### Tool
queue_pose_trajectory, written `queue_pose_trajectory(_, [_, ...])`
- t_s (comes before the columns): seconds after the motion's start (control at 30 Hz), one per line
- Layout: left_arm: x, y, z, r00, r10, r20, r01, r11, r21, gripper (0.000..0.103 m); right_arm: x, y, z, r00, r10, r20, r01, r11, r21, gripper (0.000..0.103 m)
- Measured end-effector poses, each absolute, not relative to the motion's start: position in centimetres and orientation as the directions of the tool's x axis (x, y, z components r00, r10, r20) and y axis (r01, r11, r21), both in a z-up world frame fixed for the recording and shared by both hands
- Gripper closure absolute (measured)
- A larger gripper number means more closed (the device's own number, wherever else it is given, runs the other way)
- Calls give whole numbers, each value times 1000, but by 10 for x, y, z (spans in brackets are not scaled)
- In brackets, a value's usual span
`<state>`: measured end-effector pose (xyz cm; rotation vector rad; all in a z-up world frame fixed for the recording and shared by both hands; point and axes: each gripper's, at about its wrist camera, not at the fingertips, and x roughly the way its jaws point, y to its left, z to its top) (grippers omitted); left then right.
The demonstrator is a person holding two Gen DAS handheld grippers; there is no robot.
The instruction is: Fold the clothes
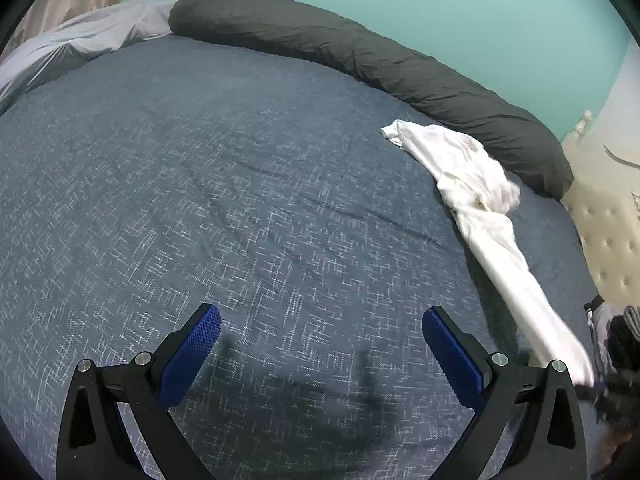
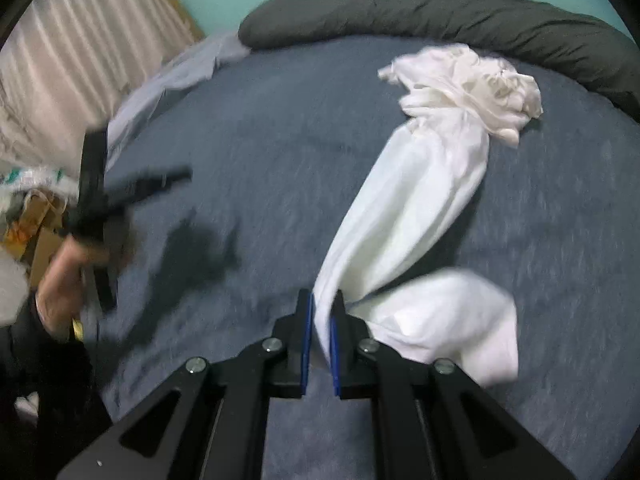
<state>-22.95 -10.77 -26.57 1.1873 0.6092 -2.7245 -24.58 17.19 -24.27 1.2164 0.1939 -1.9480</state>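
Note:
A white garment (image 2: 424, 200) lies stretched across the blue bedspread (image 2: 260, 140), bunched at its far end near the grey bolster. My right gripper (image 2: 322, 312) is shut on the near edge of this cloth, which runs up between the blue pads. In the left wrist view the same white garment (image 1: 472, 200) trails from the bolster down to the right edge. My left gripper (image 1: 322, 320) hangs open over bare bedspread (image 1: 240, 200), nothing between its fingers. In the right wrist view the left gripper (image 2: 120, 196) shows blurred at the left, in a person's hand.
A long dark grey bolster (image 1: 360, 52) lies along the far side of the bed against the teal wall. A pale grey sheet (image 1: 80, 40) is heaped at the far left. A tufted cream headboard (image 1: 612, 220) stands at right. Curtains (image 2: 80, 60) hang at left.

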Motion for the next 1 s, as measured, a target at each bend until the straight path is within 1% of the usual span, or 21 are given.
queue_pose_trajectory(0.07, [-229, -108, -265, -689, 58, -722, 254, -914, -316, 0, -248, 190, -246, -206, -547, -812, 655, -694, 301, 95])
queue_pose_trajectory(0.1, [-229, -109, -265, -690, 57, -722, 254, -914, -316, 0, -252, 199, -246, -219, -542, -811, 626, -716, 309, 91])
queue_pose_trajectory(0.13, [-229, -109, -265, -690, 56, -722, 255, -914, -315, 0, -259, 208, -242, -257, -516, -817, 593, -752, 289, 91])
queue_pose_trajectory(0.2, [-228, -110, -266, -689, 55, -722, 257, -913, -315, 0, -272, 220, -232, -307, -510, -803, 560, -779, 281, 91])
queue_pose_trajectory(0.27, [-230, -113, -267, -687, 55, -725, 266, -909, -320, 0, -295, 228, -220, -378, -491, -785, 516, -816, 261, 87])
queue_pose_trajectory(0.3, [-231, -115, -268, -686, 54, -726, 269, -908, -322, 0, -307, 226, -218, -405, -473, -782, 499, -831, 244, 78])
queue_pose_trajectory(0.33, [-232, -115, -268, -686, 53, -726, 269, -908, -321, 0, -318, 225, -216, -431, -454, -780, 481, -847, 227, 62])
queue_pose_trajectory(0.37, [-232, -116, -268, -685, 52, -726, 270, -908, -321, 0, -330, 223, -214, -456, -435, -776, 463, -861, 211, 58])
queue_pose_trajectory(0.47, [-234, -119, -270, -683, 43, -729, 271, -912, -309, 0, -368, 206, -220, -484, -418, -769, 426, -880, 211, 56])
queue_pose_trajectory(0.5, [-234, -120, -270, -683, 39, -730, 274, -912, -306, 0, -380, 199, -224, -491, -412, -767, 420, -884, 206, 51])
queue_pose_trajectory(0.53, [-235, -122, -271, -684, 35, -729, 280, -910, -307, 0, -391, 190, -227, -501, -400, -768, 412, -890, 195, 43])
queue_pose_trajectory(0.7, [-238, -128, -275, -680, 15, -733, 297, -909, -294, 0, -436, 148, -246, -546, -337, -767, 401, -909, 114, 41])
queue_pose_trajectory(0.9, [-241, -134, -283, -669, 10, -743, 309, -906, -290, 0, -485, 93, -271, -573, -219, -790, 469, -878, -96, 41])
queue_pose_trajectory(1.0, [-243, -137, -288, -663, 11, -748, 317, -902, -294, 0, -500, 81, -279, -588, -198, -784, 478, -868, -139, 41])
